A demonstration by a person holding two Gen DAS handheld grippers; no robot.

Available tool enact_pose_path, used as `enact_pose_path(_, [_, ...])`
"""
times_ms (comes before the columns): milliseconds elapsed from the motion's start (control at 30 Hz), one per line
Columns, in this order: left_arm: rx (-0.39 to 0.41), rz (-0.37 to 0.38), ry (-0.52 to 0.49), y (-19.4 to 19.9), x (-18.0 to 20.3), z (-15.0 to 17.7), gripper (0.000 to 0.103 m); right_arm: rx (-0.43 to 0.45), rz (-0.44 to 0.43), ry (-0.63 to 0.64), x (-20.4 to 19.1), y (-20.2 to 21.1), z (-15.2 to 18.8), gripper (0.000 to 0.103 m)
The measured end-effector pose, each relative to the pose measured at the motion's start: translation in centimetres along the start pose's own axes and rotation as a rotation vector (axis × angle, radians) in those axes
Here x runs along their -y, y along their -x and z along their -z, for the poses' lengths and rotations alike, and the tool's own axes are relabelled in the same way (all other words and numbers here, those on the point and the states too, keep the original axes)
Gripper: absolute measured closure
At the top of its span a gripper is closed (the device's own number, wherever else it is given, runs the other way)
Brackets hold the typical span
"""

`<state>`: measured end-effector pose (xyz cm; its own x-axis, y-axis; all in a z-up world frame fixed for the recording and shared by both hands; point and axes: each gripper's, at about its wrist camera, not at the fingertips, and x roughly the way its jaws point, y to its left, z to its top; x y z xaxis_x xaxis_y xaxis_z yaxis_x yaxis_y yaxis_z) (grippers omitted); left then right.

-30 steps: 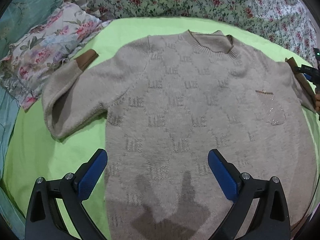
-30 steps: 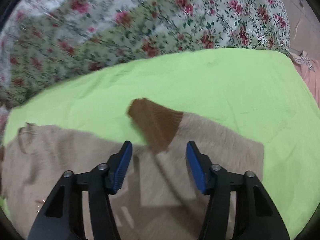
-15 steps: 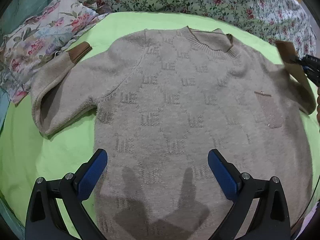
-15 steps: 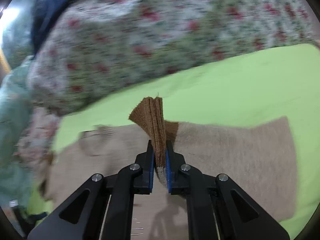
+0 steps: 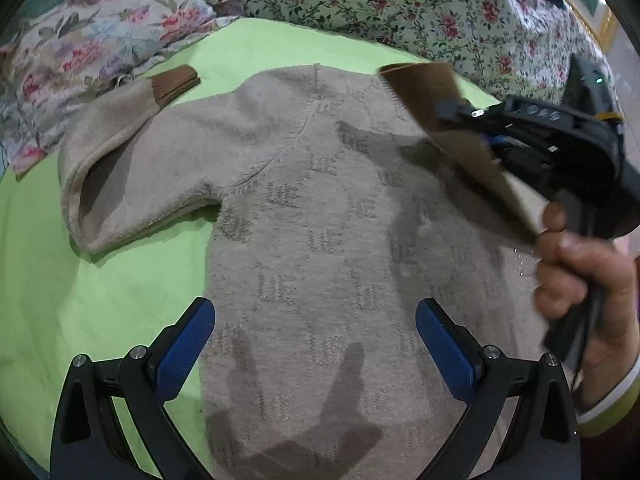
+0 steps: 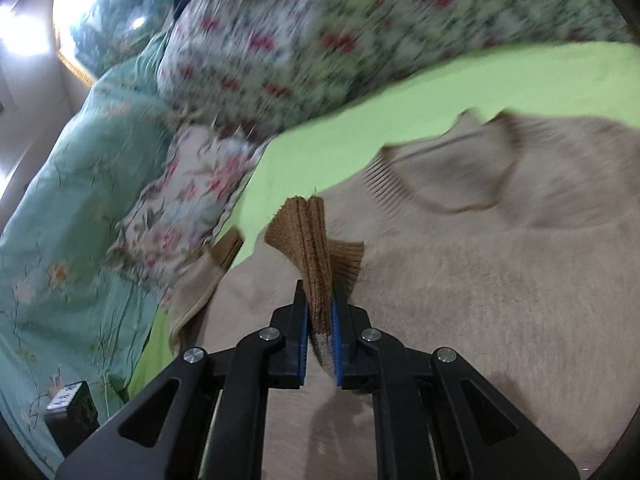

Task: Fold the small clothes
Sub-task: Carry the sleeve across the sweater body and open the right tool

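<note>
Garment: a beige knitted sweater point(image 5: 320, 208) lies face up, spread over the green sheet point(image 5: 80, 280) on the bed, its neckline point(image 6: 448, 176) toward the far edge where the floral quilt point(image 5: 400, 4) is piled.
Right gripper point(image 6: 320, 320): its jaws have just closed and now pinch the brown ribbed cuff point(image 6: 312, 248) of the sleeve on that side; the knit stands bunched between the blue pads.
Change since a second ago: that cuff lay flat near the right edge of the sheet with the jaws standing apart around it. It is now lifted and carried inward over the sweater's chest, with the sleeve trailing below the gripper.
Picture quality: the right wrist view is smeared, consistent with a fast sweep.
Person's hand point(image 5: 580, 264): wrapped round the right gripper's handle, seen at the right of the left wrist view.
Left gripper point(image 5: 316, 344): jaws wide apart, holding nothing, hovering over the lower body of the sweater toward the near edge of the bed.
Other sleeve point(image 5: 120, 152): already doubled back on itself near the left edge of the sheet, its brown cuff point(image 5: 176, 84) pointing toward the floral pillow point(image 5: 80, 48).
Judgement on progress: the first sleeve fold is under way, not finished. The cuff has yet to be laid on the chest and released.
Risk: thick knit may spring back once let go.
</note>
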<state>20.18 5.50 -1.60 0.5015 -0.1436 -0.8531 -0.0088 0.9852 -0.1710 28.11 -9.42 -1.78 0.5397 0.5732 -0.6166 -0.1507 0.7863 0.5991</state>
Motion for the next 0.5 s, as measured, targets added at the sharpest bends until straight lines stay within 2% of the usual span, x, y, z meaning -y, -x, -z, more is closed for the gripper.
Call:
enact_pose_path(100, [0.004, 0.027, 0.032, -0.5, -0.7, -0.7, 0.002, -0.046, -0.024, 0.006, -0.9, -2.2, 0.7, 0.091])
enact_pose_path(233, [0.011, 0.071, 0.095, -1.6, -1.2, -2.3, 0.002, -0.102, -0.036, -0.044, -0.5, -3.1, 1.5, 0.075])
enact_pose_path(267, [0.010, 0.087, 0.103, -1.9, -1.3, -2.8, 0.002, -0.098, -0.046, -0.056, -0.3, -2.5, 1.7, 0.073])
enact_pose_path(333, [0.020, 0.132, 0.120, -2.9, -1.1, -4.1, 0.002, -0.069, -0.058, -0.066, 0.3, -0.6, 2.0, 0.059])
enact_pose_path(500, [-0.040, 0.223, 0.150, -7.2, -0.1, -7.3, 0.002, 0.017, -0.019, -0.045, 1.3, 5.1, 2.9, 0.058])
